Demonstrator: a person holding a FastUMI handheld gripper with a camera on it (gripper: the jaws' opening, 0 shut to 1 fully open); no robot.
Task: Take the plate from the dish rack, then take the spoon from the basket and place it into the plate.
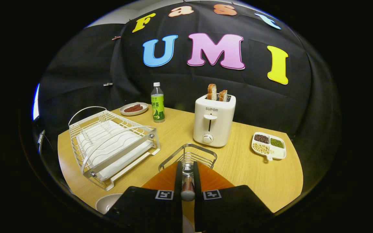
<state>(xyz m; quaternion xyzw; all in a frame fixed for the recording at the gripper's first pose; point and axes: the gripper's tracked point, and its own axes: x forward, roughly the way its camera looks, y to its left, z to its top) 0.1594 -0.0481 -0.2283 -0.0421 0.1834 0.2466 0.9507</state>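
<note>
Spoon (187,187): held between the fingers of the hand-held gripper (187,181), handle end toward the camera, its far end still in the wire basket (188,158) just ahead.
Hand-held gripper: narrow, both fingers pressed on the spoon handle.
Handling: likely light, stiff and smooth; a handle this slim could pivot or slip, so a grip near mid-handle seems safest.
Plate (106,202): pale rim low beside the left finger, on the surface, out of the rack.
Rack (112,142): left of the fingers, no dishes seen in it.
Surface (270,181): light wood; toaster (213,119) beyond the basket, bottle (157,103) and sausage dish (134,108) farther off, bean tray (269,146) to the right.
Room: black cloth wall behind.
</note>
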